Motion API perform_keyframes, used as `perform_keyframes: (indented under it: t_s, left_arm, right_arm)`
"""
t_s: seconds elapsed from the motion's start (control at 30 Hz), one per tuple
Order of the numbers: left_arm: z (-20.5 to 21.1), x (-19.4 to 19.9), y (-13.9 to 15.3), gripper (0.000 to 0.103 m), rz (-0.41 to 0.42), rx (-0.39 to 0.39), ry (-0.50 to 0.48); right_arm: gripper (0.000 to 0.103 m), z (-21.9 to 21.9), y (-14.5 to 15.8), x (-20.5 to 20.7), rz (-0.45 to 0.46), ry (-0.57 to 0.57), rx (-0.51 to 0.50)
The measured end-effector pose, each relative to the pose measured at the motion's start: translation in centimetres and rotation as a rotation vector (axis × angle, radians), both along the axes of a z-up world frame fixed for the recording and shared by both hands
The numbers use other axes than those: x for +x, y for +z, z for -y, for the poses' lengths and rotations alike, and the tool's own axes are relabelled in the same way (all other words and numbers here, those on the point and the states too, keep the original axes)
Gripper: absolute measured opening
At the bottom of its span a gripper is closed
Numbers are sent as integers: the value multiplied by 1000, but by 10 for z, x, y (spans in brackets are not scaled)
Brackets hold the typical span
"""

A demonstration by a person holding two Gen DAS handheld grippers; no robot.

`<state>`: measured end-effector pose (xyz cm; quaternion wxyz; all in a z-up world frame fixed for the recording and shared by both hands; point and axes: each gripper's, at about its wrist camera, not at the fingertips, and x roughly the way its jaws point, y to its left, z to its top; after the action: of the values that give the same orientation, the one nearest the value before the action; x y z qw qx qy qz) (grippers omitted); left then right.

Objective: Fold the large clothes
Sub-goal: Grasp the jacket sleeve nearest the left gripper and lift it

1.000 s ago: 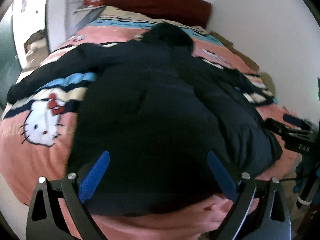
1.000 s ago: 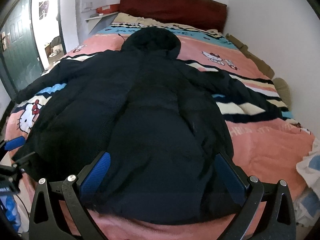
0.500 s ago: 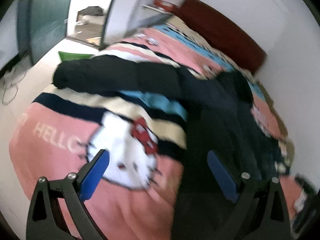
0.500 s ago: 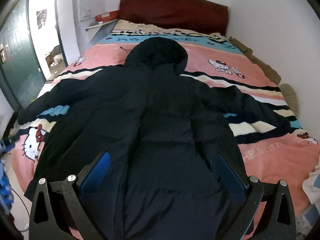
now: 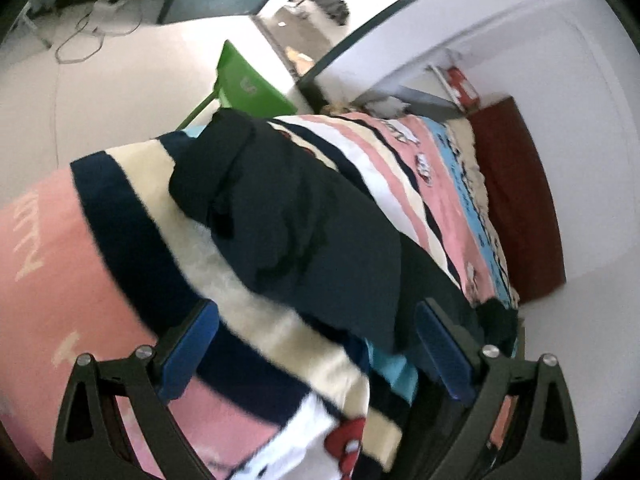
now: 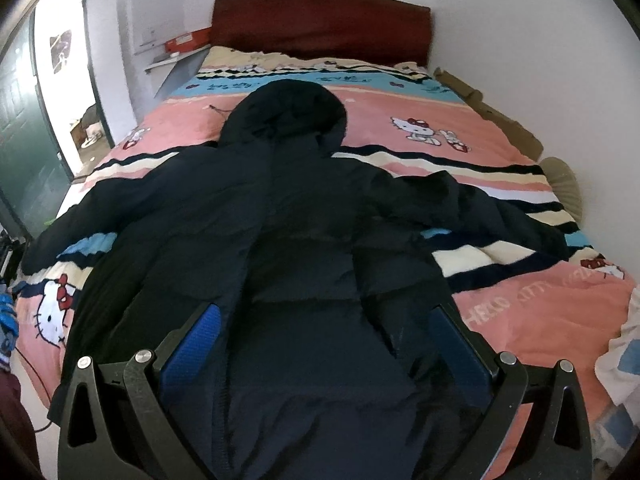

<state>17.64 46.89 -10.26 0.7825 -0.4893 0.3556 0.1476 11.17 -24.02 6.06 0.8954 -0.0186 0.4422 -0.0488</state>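
A large black hooded coat point(image 6: 296, 248) lies spread flat on a bed, hood toward the headboard, both sleeves out to the sides. My right gripper point(image 6: 324, 344) is open and empty, hovering over the coat's lower body. My left gripper point(image 5: 316, 344) is open and empty, over the bedspread beside the coat's left sleeve point(image 5: 280, 216), whose cuff end lies near the bed's left edge.
The bed carries a pink, striped Hello Kitty bedspread point(image 6: 440, 132) with a dark red headboard point(image 6: 320, 24). A green stool point(image 5: 244, 84) stands on the floor by the bed's left side. A doorway point(image 6: 68, 96) opens at left. The wall runs along the right.
My left gripper has swung left from the coat's hem to the left sleeve and tilted. My right gripper has moved slightly forward over the coat's body.
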Motion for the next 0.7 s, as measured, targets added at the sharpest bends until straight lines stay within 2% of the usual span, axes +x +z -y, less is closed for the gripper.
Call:
perform_keyframes:
  t_s: [0.23,0.33,0.37,0.4,0.43,0.47,0.5,0.6,0.7]
  left_arm:
    - [-19,21,-34,98,-18,-186,89]
    - [-26,23,-42,95,4,-228,115]
    - [-29,24,-44,87,5,-236,124]
    - [-31,26,-46,71,-3,-241,131]
    - [-33,27,-48,65,-11,-248,130]
    - [-34,28,-48,51,-17,-247,131]
    - [-35,28,-49,32,-20,-239,128]
    - [-35,26,-51,15,7,-242,115]
    - [-36,21,-46,8,56,-246,113]
  right_arm:
    - [102,20,5,-6,9,-48,11]
    - [103,24,6,-10,8,-56,15]
    - [103,25,6,-12,7,-56,16]
    - [102,26,6,-13,7,-52,18]
    - [102,27,7,-15,8,-49,22]
    - [102,28,8,-16,11,-47,24]
    - [102,28,9,-17,16,-45,23]
    - [102,27,10,-18,22,-41,22]
    - [102,26,8,-18,20,-32,26]
